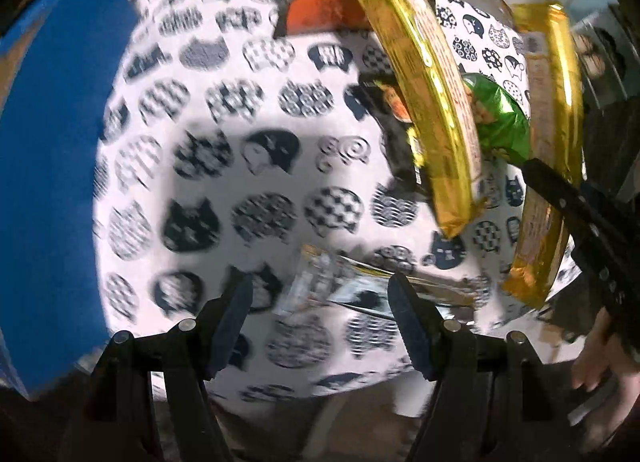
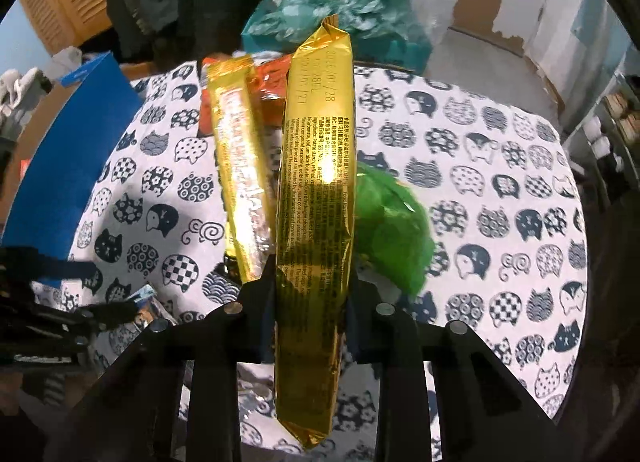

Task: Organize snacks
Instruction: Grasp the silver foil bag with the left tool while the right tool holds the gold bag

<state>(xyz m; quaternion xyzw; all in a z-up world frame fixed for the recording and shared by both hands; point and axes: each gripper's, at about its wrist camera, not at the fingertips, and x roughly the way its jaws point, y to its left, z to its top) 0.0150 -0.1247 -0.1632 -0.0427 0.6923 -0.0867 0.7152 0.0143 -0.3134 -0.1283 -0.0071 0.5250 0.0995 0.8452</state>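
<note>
Our right gripper (image 2: 310,310) has its fingers (image 2: 262,302) clenched on a long gold snack packet (image 2: 316,198), gripping it across its narrow width a little below its middle. The packet's long axis runs straight ahead along the fingers, one sealed end pointing away from us and the other hanging back under the gripper, so it sits lifted above the bench (image 2: 500,190) with its cat-print cloth. Just to the left of the fingers lies a second gold packet (image 2: 240,182), its axis nearly parallel to the held one, resting against an orange bag (image 2: 272,90). To the right of the fingers, close by, is a green bag (image 2: 388,222).

Our left gripper (image 1: 320,302) is released, fingers (image 1: 236,302) apart and empty, pointing steeply down at the bench. A small, blurred silvery packet (image 1: 352,286) lies just ahead of them, roughly between the tips and not yet pinched; it is far nearer this hand than the right. We judge that the next pickup falls to the left hand, while the right must carry its packet to a place.
</note>
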